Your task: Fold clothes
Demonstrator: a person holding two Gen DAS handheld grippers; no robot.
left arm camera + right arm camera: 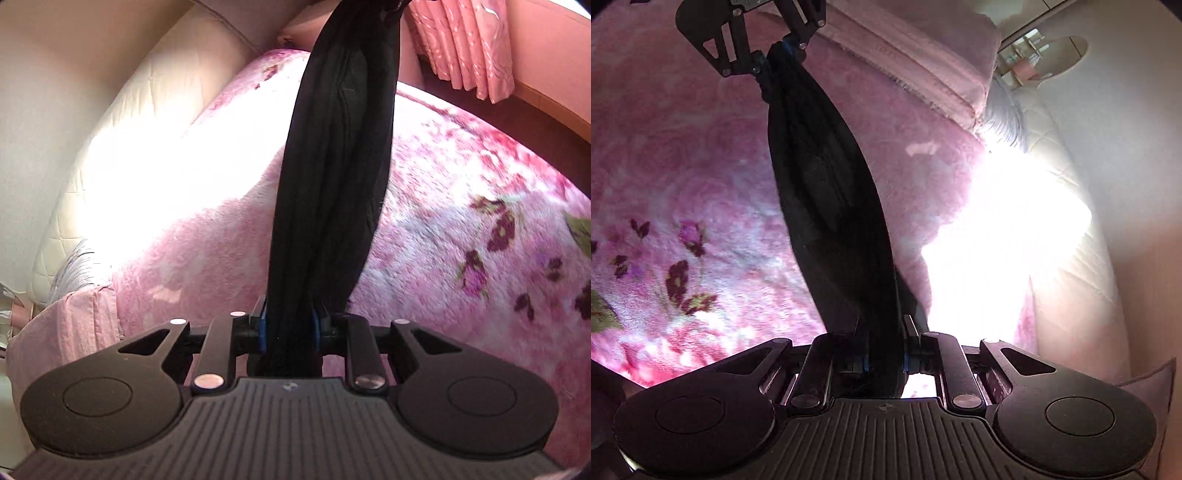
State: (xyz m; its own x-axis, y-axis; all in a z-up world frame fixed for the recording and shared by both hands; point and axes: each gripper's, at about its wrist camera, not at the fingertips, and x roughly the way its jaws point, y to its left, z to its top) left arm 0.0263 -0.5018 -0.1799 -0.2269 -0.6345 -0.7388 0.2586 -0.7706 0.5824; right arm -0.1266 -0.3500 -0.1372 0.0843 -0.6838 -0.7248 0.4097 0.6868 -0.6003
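Spanning the gap between both grippers, the black garment (332,184) hangs bunched into a thick rope above the bed (461,229).

Left gripper (289,328): jaws nearly closed, blue pads (262,330) pressed against one gathered end of the garment. From the left wrist view, the cloth runs up and away from the pads to the top edge of the picture, where it meets dark hardware that is too cropped to identify.

Right gripper (885,360): jaws nearly closed on the other end of the garment (827,192). From the right wrist view, the cloth runs up to the left gripper (783,51), which appears near the top edge, clamped on the far end. The garment sags slightly between the two grips and does not touch the bed.

Bed surface: a pink fleece blanket (683,166) with a printed flower pattern (679,280) covers it. A strong patch of sunlight (997,240) washes out the blanket near one side edge. A paler pink sheet (923,55) lies folded back near the end of the bed.

Surroundings: a cream quilted panel (110,147) stands beside the bed. Pink curtains (465,40) hang beyond the far edge. A small shelf (1034,55) with blurred items is fixed to the wall.
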